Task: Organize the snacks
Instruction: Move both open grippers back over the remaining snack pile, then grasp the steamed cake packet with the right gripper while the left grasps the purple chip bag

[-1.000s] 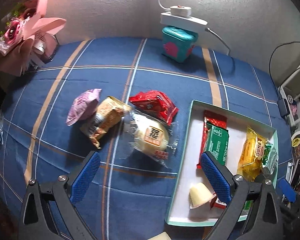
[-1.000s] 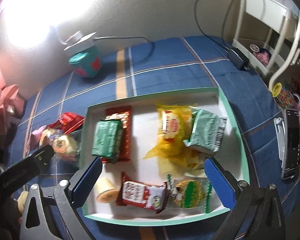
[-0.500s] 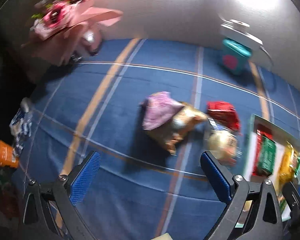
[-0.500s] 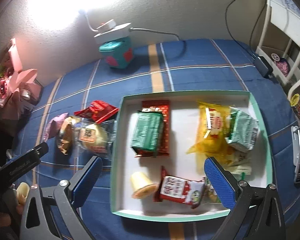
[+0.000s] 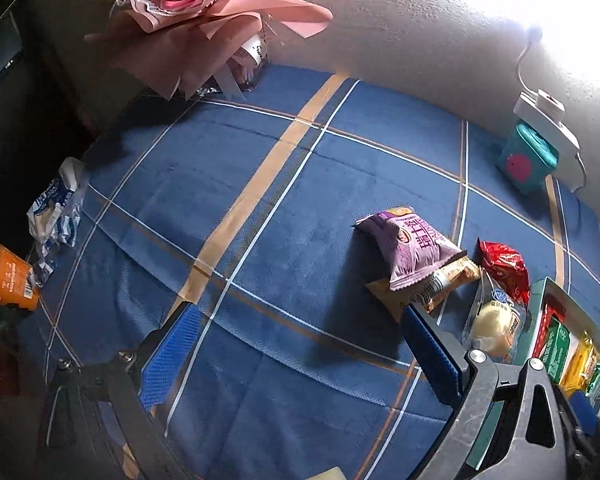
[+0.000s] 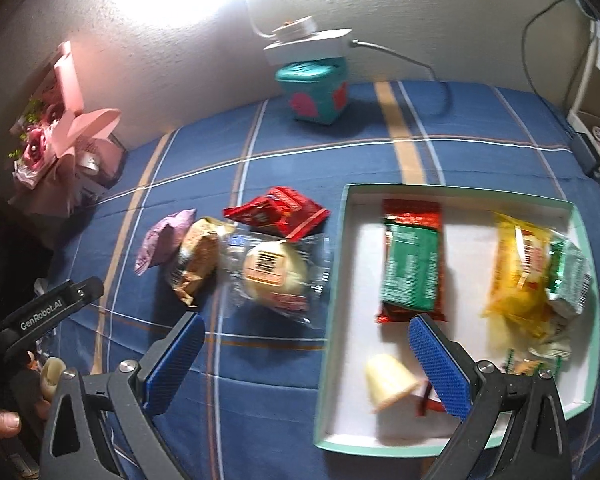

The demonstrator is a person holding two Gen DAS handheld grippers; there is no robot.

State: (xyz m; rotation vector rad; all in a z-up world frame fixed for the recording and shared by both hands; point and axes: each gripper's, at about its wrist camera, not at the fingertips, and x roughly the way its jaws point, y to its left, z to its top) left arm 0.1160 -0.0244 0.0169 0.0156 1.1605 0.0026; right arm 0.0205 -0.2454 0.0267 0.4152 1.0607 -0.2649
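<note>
Loose snacks lie on the blue cloth: a purple pack, a tan pack, a red pack and a clear-wrapped round cake. A mint-rimmed white tray holds several snacks: a green bar, a yellow pack, a small jelly cup. My left gripper is open and empty, left of the loose pile. My right gripper is open and empty, over the tray's left rim.
A pink flower bouquet stands at the far left corner. A teal box with a white power strip is by the wall. An orange cup and crumpled wrappers lie at the left edge. A charger lies far right.
My left gripper has swung left, away from the tray, and now faces the open cloth and bouquet. My right gripper has shifted left from over the tray toward its left rim. Both stay open.
</note>
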